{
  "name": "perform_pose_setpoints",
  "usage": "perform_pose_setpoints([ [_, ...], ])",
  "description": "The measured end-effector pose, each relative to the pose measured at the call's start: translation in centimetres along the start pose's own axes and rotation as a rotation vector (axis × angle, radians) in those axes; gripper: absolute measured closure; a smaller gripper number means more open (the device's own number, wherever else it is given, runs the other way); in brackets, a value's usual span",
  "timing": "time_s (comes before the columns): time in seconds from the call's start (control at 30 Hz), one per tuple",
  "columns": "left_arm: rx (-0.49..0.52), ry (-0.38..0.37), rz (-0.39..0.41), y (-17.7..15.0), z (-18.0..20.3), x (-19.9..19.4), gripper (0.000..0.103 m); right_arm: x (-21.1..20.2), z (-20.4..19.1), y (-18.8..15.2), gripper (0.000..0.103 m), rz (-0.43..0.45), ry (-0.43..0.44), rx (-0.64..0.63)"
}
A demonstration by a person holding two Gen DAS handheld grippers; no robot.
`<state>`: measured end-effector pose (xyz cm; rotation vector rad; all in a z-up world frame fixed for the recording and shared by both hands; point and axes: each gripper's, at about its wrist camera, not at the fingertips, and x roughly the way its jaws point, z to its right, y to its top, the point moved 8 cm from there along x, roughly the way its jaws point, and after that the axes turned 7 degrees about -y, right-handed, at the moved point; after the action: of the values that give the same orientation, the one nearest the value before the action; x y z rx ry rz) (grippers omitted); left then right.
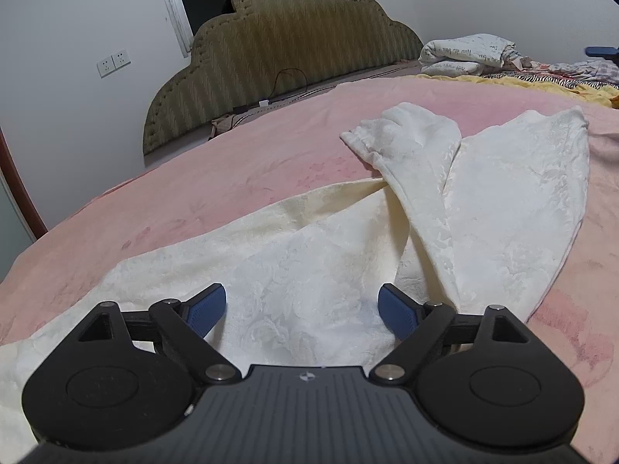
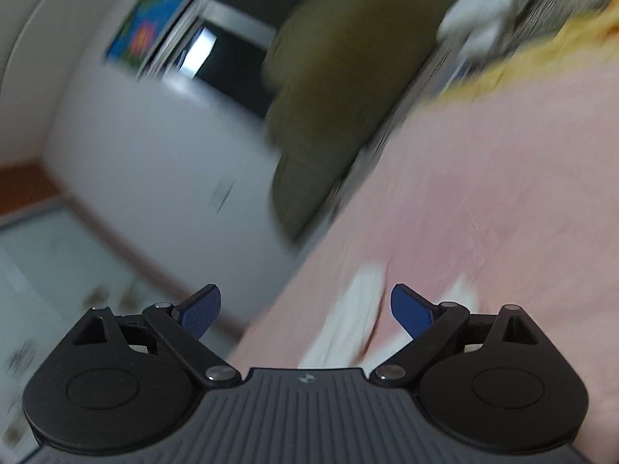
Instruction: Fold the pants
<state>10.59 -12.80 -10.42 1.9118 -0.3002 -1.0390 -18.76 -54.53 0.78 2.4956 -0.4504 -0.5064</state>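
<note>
Left gripper (image 1: 302,309) spread wide, empty, over the pants (image 1: 387,247), which lie on the pink bed (image 1: 232,178), near part cut off by the tool. Right gripper (image 2: 305,311) also spread, empty; view motion-blurred, only a white smear of cloth between fingers.

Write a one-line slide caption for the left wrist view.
Open left gripper poised over cream pants spread on a pink bedspread, one leg crossed over the other, headboard behind.

Likely a home bedroom: padded headboard (image 1: 286,50), pink bedspread (image 1: 232,178), wall sockets (image 1: 113,63).
</note>
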Motion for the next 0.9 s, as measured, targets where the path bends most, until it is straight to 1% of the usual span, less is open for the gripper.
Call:
perform_pose_setpoints([
  [0.03, 0.000, 0.000, 0.000, 0.0, 0.0, 0.0, 0.014, -0.2, 0.0, 0.1, 0.004, 0.011, -0.058, -0.045],
  [0.07, -0.001, 0.001, 0.000, 0.0, 0.0, 0.0, 0.013, 0.1, -0.1, -0.4, 0.004, -0.019, -0.102, -0.101],
  [0.1, -0.001, 0.001, -0.001, 0.0, 0.0, 0.0, 0.013, 0.6, 0.1, -1.4, 0.004, -0.076, -0.146, -0.131],
  [0.13, -0.001, 0.001, -0.001, 0.0, 0.0, 0.0, 0.013, 1.2, 0.8, -2.8, 0.004, -0.145, -0.184, -0.116],
  [0.17, -0.002, 0.001, -0.002, 0.0, 0.0, 0.0, 0.013, 1.7, 1.5, -4.5, 0.004, -0.214, -0.195, -0.061],
  [0.23, -0.002, 0.001, -0.001, 0.0, 0.0, 0.0, 0.013, 2.5, 3.1, -8.5, 0.004, -0.357, -0.167, 0.120],
  [0.3, -0.002, 0.001, -0.001, 0.0, -0.1, 0.0, 0.012, 3.2, 3.7, -12.5, 0.004, -0.486, -0.123, 0.281],
  [0.33, -0.003, 0.002, -0.003, -0.1, -0.1, 0.1, 0.012, 3.4, 3.4, -14.2, 0.005, -0.521, -0.106, 0.302],
  [0.37, -0.003, 0.002, -0.003, -0.1, -0.1, 0.0, 0.011, 3.2, 2.4, -14.8, 0.005, -0.512, -0.127, 0.233],
  [0.4, -0.005, 0.003, -0.005, -0.1, -0.1, 0.1, 0.011, 3.5, 1.5, -15.8, 0.004, -0.553, -0.131, 0.213],
  [0.47, -0.007, 0.002, -0.005, -0.1, -0.2, 0.1, 0.010, 4.3, -0.2, -18.3, 0.002, -0.644, -0.068, 0.256],
  [0.5, -0.009, 0.005, -0.006, -0.1, -0.3, 0.1, 0.010, 4.7, -0.9, -18.7, 0.000, -0.646, -0.076, 0.219],
  [0.53, -0.009, 0.007, -0.006, -0.1, -0.2, 0.1, 0.010, 5.2, -1.5, -19.0, 0.000, -0.643, -0.098, 0.166],
  [0.57, -0.008, 0.008, -0.005, -0.1, -0.2, 0.1, 0.010, 5.7, -1.8, -19.0, 0.000, -0.631, -0.106, 0.147],
  [0.63, -0.007, 0.011, -0.005, -0.1, -0.2, 0.1, 0.009, 6.5, -2.1, -17.7, 0.000, -0.539, -0.113, 0.142],
  [0.73, -0.011, 0.010, -0.007, -0.1, -0.2, 0.1, 0.008, 6.6, -1.7, -14.5, 0.000, -0.323, -0.131, 0.106],
  [0.77, -0.012, 0.010, -0.008, -0.2, -0.3, 0.1, 0.008, 6.3, -1.5, -13.4, 0.000, -0.252, -0.118, 0.119],
  [0.83, -0.013, 0.010, -0.008, -0.1, -0.3, 0.1, 0.008, 5.0, -1.2, -10.6, 0.000, -0.096, -0.056, 0.163],
  [0.87, -0.014, 0.011, -0.007, -0.1, -0.3, 0.1, 0.007, 3.9, -0.6, -8.9, 0.000, -0.019, -0.058, 0.203],
  [0.9, -0.014, 0.012, -0.008, -0.1, -0.3, 0.1, 0.006, 2.2, -0.3, -7.5, 0.000, 0.088, -0.084, 0.221],
])
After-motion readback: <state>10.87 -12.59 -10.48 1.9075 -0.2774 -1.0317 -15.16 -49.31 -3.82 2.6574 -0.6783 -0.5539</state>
